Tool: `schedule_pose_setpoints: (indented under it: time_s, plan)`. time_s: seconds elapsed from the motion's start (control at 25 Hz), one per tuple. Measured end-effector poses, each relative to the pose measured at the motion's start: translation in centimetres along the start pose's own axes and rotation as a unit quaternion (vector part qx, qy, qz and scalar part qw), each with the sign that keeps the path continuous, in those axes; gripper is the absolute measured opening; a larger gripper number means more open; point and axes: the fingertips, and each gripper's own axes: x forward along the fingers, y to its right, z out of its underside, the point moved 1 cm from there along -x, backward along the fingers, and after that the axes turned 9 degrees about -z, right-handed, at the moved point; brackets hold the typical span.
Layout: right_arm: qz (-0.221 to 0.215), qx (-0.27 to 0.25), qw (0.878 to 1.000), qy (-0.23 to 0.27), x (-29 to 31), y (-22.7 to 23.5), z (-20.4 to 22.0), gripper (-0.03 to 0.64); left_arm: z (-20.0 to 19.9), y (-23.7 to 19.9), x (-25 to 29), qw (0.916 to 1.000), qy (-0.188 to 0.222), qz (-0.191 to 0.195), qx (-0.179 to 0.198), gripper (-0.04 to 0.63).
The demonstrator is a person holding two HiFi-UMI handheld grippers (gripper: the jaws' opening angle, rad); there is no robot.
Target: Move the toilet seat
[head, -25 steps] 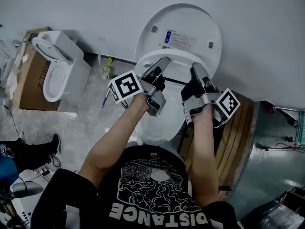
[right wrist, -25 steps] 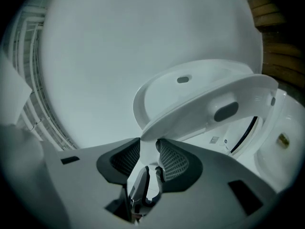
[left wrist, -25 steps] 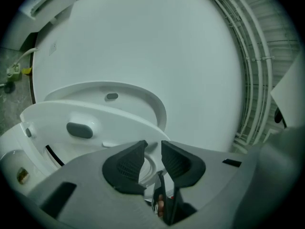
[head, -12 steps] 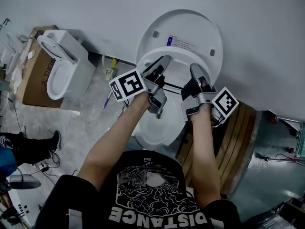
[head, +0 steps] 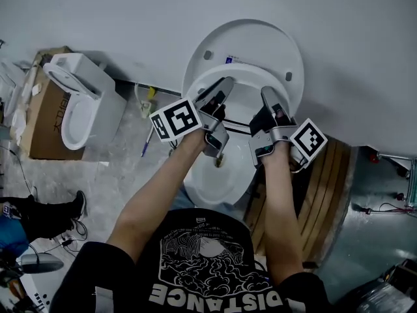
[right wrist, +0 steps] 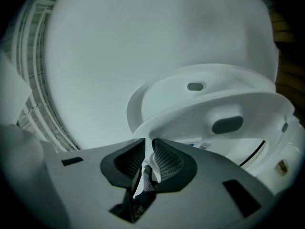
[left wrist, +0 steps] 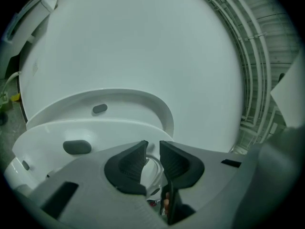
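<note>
The white toilet seat stands raised off the bowl, tilted toward the upright lid. My left gripper and right gripper reach side by side onto its front part. In the left gripper view the seat shows its underside with grey bumpers, and its inner edge runs between the left gripper's closing jaws. In the right gripper view the seat's edge likewise sits between the narrow, closing jaws of the right gripper.
A second toilet rests on a cardboard box at the left. A wooden pallet lies right of the bowl. A person's shoe is on the floor at the left. The wall runs behind the lid.
The seat has swung up closer to the lid and now hides most of the lid's sticker. More of the bowl shows below. Both grippers went up with it.
</note>
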Motion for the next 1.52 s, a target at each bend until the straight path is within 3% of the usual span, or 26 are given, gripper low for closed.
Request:
schedule_pose_setpoints:
  time_s: [0.44,1.52]
  plan:
    - [0.008,-0.018,0.999,0.035,-0.5,1.3,-0.8,0.064,0.9,-0.5,1.2,0.9993,-0.029,0.016,0.019,0.092]
    - [0.008,-0.049,0.996,0.072,-1.0,2.6,-2.1,0.064,1.5,-1.1,2.6,0.9967,-0.045,0.038,0.056,0.086]
